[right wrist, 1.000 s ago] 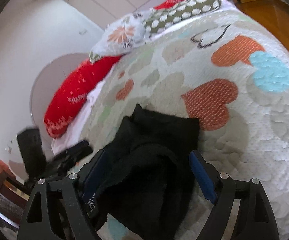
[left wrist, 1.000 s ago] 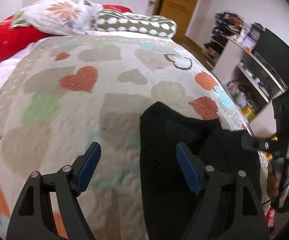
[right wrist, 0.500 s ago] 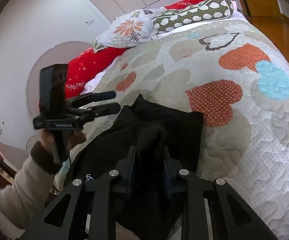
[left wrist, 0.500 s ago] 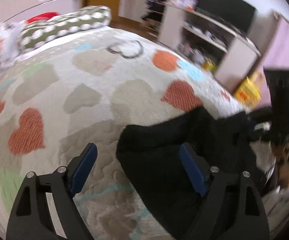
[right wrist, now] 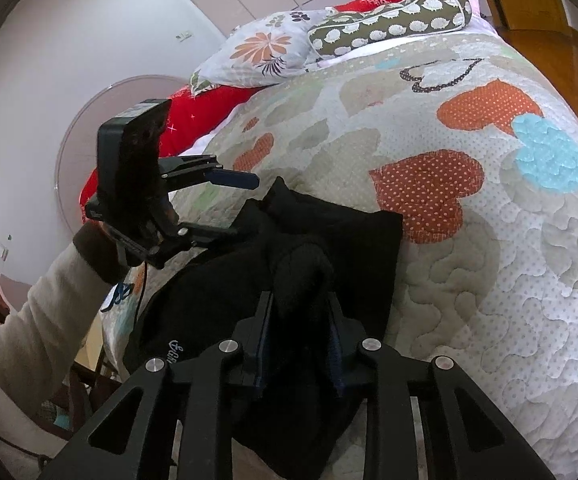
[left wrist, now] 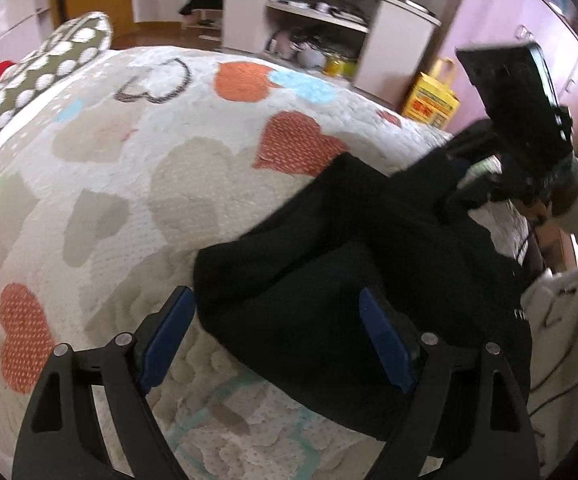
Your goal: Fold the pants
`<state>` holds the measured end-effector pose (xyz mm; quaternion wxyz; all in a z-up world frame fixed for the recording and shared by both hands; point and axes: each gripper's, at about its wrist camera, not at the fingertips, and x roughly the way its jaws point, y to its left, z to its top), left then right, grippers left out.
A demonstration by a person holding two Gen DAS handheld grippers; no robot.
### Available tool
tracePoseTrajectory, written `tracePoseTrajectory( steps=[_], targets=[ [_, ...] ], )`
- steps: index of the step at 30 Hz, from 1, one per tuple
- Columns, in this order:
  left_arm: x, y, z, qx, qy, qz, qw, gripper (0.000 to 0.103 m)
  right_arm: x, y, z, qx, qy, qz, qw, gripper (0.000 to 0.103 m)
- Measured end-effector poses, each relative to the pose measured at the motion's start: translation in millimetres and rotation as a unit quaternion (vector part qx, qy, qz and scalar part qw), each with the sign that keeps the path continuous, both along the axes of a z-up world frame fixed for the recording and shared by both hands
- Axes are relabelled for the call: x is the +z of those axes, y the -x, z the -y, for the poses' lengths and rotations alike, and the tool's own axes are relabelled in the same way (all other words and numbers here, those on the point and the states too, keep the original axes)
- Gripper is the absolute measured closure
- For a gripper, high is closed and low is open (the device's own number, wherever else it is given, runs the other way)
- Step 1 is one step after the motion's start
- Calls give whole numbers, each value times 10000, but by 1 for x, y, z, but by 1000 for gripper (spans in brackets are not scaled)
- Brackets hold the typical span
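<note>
Black pants (left wrist: 329, 264) lie bunched on the heart-patterned quilt (left wrist: 137, 168) near the bed's edge. My left gripper (left wrist: 277, 336) is open, its blue pads on either side of the near corner of the pants. My right gripper (right wrist: 301, 320) is shut on a raised fold of the black pants (right wrist: 301, 268). The left gripper also shows in the right wrist view (right wrist: 225, 204), open, at the pants' far left edge. The right gripper's body shows in the left wrist view (left wrist: 517, 120), its fingertips hidden by fabric.
Pillows lie at the head of the bed: a dotted bolster (right wrist: 389, 24), a floral pillow (right wrist: 265, 52) and a red one (right wrist: 209, 104). A white shelf unit (left wrist: 329, 20) and a yellow bag (left wrist: 433, 96) stand beyond the bed.
My right gripper has closed on a fold of the pants and holds it. My left gripper has swung right and lower, now straddling the pants' corner, still open.
</note>
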<state>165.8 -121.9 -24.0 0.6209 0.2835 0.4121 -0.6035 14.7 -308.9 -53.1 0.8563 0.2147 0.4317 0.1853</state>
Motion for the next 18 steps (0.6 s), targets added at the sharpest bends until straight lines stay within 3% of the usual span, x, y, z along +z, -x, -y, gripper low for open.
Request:
tracePoseTrajectory(
  steps=[4,6,7,9,10,13,18],
  targets=[
    [-9,-6,7,-65,-130,-295,9995,20,-2,-2,1,0,-34,-26,10000,76],
    [-10,-5,7,-101,-124,-339,9993,26,-2,-2,1,7,-23,-22,10000,76],
    [-9,-4,6,-116,-85,-344,9993,35,-2,-2,1,11,-5,-3,10000,76],
    [-10,-1,3,-69,32,-320,9995,71,-1,-3,-1,26,83,35,10000,76],
    [-14,0,2,13,-1,-258,9997,80,0,-3,-3,57,191,77,9998,79],
    [-16,4,-6,221,218,-270,9992,89,3,-1,-8,23,347,295,9990,86],
    [2,1,-27,698,570,-58,9959,93,23,1,-14,3,649,636,9959,90]
  ],
)
